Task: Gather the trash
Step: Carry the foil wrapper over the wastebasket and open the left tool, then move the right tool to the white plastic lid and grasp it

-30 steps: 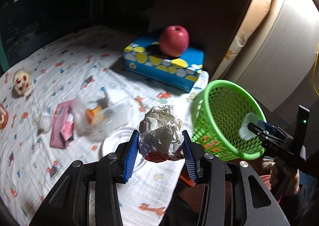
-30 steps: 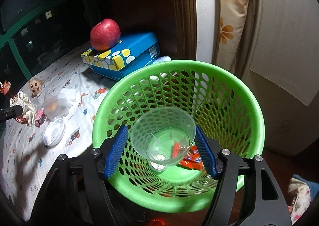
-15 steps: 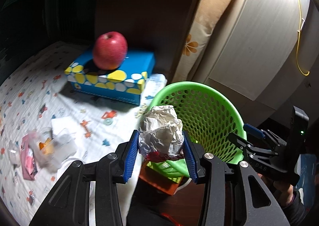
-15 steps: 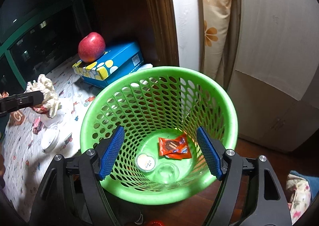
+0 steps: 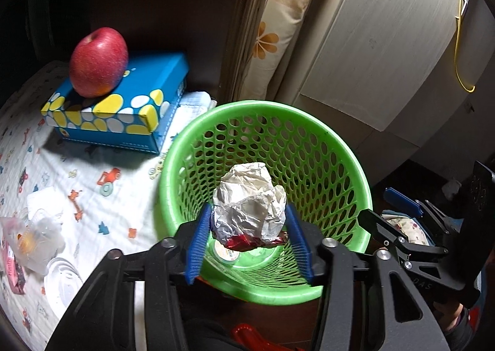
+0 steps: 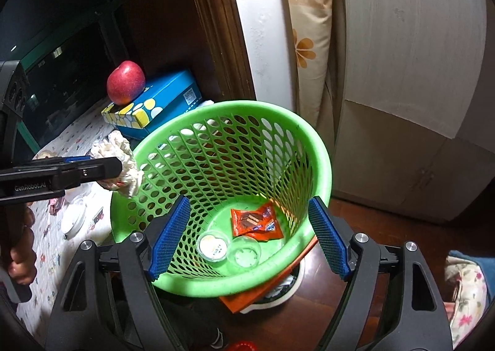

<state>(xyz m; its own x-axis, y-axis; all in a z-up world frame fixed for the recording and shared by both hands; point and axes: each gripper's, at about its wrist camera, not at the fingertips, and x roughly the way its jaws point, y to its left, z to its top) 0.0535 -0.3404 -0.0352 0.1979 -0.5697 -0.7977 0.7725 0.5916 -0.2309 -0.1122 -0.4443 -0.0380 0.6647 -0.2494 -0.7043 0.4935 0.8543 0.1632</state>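
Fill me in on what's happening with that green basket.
A person is clearing trash with a claw in each hand. The left claw has a crumpled paper wad between its pads above the green basket; its jaws have just been opening. The right claw is open and empty beside the basket. A clear cup, a small lid and an orange wrapper lie at the bottom.

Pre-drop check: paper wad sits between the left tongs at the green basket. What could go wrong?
1. The left tongs have just been opening around the paper wad; the right wrist view puts it at the green basket's rim, not its middle, so it may clip the rim and fall outside.
2. The basket sits tilted on an orange slab, unheld by the open right tongs; a knock could tip it.
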